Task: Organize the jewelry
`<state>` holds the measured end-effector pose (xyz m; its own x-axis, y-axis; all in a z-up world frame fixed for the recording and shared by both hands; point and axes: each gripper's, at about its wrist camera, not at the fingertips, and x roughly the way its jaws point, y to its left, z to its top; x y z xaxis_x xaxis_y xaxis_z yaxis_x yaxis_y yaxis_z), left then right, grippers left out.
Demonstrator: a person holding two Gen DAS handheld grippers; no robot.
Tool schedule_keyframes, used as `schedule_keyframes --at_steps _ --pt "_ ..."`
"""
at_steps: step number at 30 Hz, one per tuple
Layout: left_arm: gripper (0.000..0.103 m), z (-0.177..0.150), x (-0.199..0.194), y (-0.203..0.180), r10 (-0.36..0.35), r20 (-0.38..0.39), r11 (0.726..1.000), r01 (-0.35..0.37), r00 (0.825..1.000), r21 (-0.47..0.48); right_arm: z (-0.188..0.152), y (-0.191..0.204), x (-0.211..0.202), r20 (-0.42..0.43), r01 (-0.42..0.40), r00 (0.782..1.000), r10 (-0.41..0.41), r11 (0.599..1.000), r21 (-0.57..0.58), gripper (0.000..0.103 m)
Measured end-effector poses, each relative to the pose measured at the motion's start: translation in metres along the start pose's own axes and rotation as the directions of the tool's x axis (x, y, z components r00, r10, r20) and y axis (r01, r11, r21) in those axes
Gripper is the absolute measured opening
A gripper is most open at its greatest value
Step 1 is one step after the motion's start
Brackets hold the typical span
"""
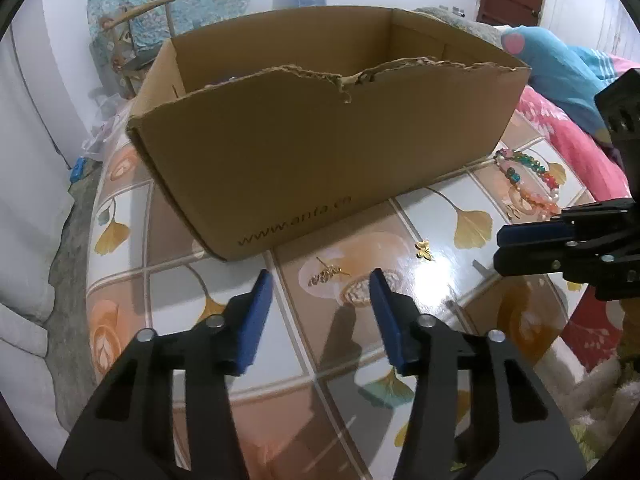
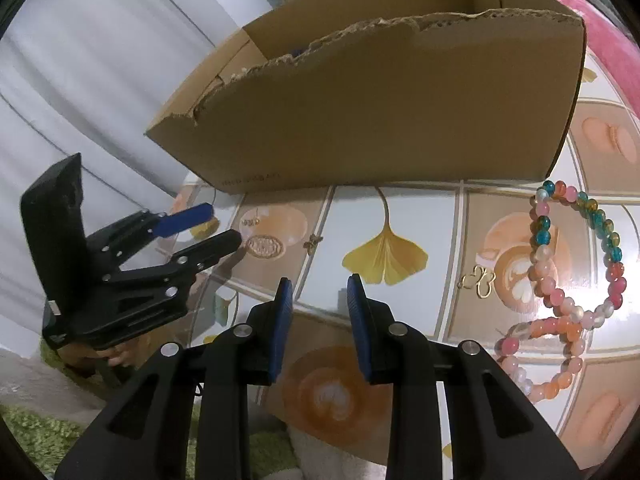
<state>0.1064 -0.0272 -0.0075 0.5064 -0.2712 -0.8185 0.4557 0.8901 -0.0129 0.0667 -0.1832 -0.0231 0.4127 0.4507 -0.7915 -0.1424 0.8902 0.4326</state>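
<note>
Left wrist view: left gripper hangs spread and empty in front of the cardboard box, a gold earring just beyond its fingertips; right gripper, parted, empty, has the beaded bracelets off to its right.

Right tongs (nothing gripped) hover over table; bracelets right.

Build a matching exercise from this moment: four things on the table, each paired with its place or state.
1. cardboard box
2. beaded bracelet
3. gold leaf piece
4. left hand-held gripper

A. open, holding nothing
B. right of the box's near corner, on the table
C. torn along its top edge
D. just ahead of the left fingertips

Pairs: 1-C, 2-B, 3-D, 4-A
</note>
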Motion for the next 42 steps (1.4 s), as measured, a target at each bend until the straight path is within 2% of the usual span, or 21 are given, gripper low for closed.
schedule_keyframes --at_steps 6,11,18,21,28,36,42 --pt "0.032 0.005 0.01 0.002 -0.016 -0.015 1.0 0.016 1.0 0.009 0.0 -0.007 0.0 -0.007 -0.01 1.0 0.01 1.0 0.019 0.029" --pt "0.019 0.004 0.018 -0.003 -0.009 -0.043 0.999 0.012 0.999 0.05 -0.002 -0.009 -0.004 -0.007 -0.012 1.0 0.012 1.0 0.028 0.029" --pt "0.003 0.001 0.019 -0.013 -0.019 -0.039 0.994 0.023 0.999 0.107 -0.002 -0.013 -0.006 0.0 -0.011 1.0 0.011 0.999 0.044 0.029" --pt "0.002 -0.002 0.017 -0.015 -0.013 -0.027 0.992 0.016 1.0 0.121 -0.001 -0.015 -0.01 0.007 -0.011 1.0 0.01 0.999 0.047 0.029" --pt "0.002 -0.001 -0.003 -0.011 -0.021 0.01 0.997 0.02 1.0 0.077 0.001 -0.01 -0.01 0.019 -0.004 1.0 0.004 1.0 0.02 0.029" --pt "0.002 -0.006 -0.016 -0.003 -0.011 0.015 0.999 0.01 1.0 0.041 0.009 0.022 0.012 0.018 0.045 0.999 -0.043 0.989 -0.139 0.029" --pt "0.0 -0.009 -0.01 -0.002 -0.015 -0.001 1.0 0.015 1.0 0.023 0.011 0.032 0.024 0.02 0.124 0.992 -0.123 0.955 -0.268 0.029"
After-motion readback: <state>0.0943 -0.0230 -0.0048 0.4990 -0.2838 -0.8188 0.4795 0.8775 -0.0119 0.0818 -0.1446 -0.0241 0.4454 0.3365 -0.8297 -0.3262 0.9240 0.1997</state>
